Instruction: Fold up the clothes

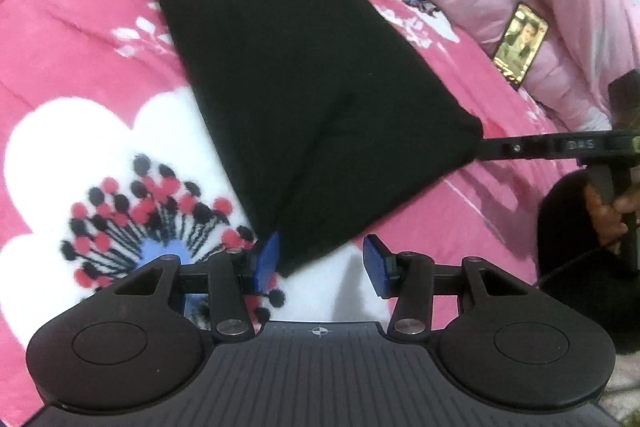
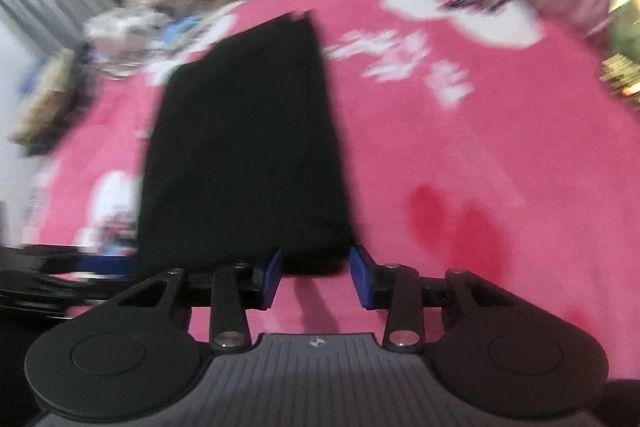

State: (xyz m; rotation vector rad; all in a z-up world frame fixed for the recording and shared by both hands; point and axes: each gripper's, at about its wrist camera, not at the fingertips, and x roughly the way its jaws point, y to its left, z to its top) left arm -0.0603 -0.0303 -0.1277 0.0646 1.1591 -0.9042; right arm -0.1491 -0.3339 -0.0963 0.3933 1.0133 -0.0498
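Garment (image 1: 304,99): black, matte knit, folded into a long flat slab on your fuzzy pink floral blanket (image 1: 80,39); long axis runs near to far. Left gripper (image 1: 320,263) and right gripper (image 2: 314,277) released, pads clear of its near corners.

Both wrist cameras look steeply down, close over the same black garment (image 1: 304,99), from opposite corners.
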